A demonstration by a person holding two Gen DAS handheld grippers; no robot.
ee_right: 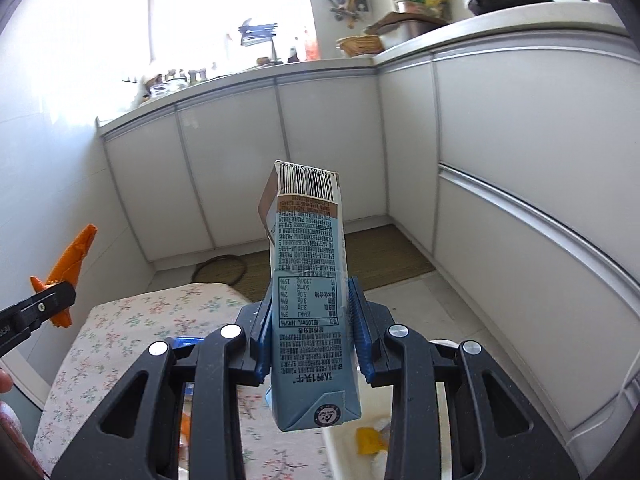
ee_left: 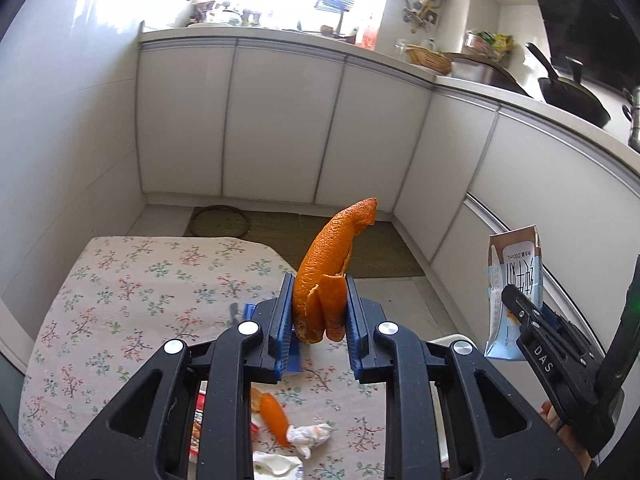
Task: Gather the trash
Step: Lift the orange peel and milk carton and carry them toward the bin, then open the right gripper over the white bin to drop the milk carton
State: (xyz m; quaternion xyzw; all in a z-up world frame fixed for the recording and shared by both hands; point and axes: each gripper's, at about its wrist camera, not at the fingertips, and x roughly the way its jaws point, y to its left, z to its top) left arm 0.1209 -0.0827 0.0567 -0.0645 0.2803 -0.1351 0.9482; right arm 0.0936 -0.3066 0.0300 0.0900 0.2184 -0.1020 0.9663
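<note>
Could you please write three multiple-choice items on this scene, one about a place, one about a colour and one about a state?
1. Where is the crumpled white tissue?
A. on the floral tablecloth
B. on the kitchen counter
C. in the right gripper

2. What colour is the peel in the left gripper?
A. green
B. orange
C. brown

3. What is the right gripper doing?
A. standing open and empty
B. shut on nothing
C. clamping a drink carton

Answers: 1 A, the tissue lies on the cloth beside another piece of peel; 2 B, it is bright orange; 3 C, both blue pads press the carton's sides.
</note>
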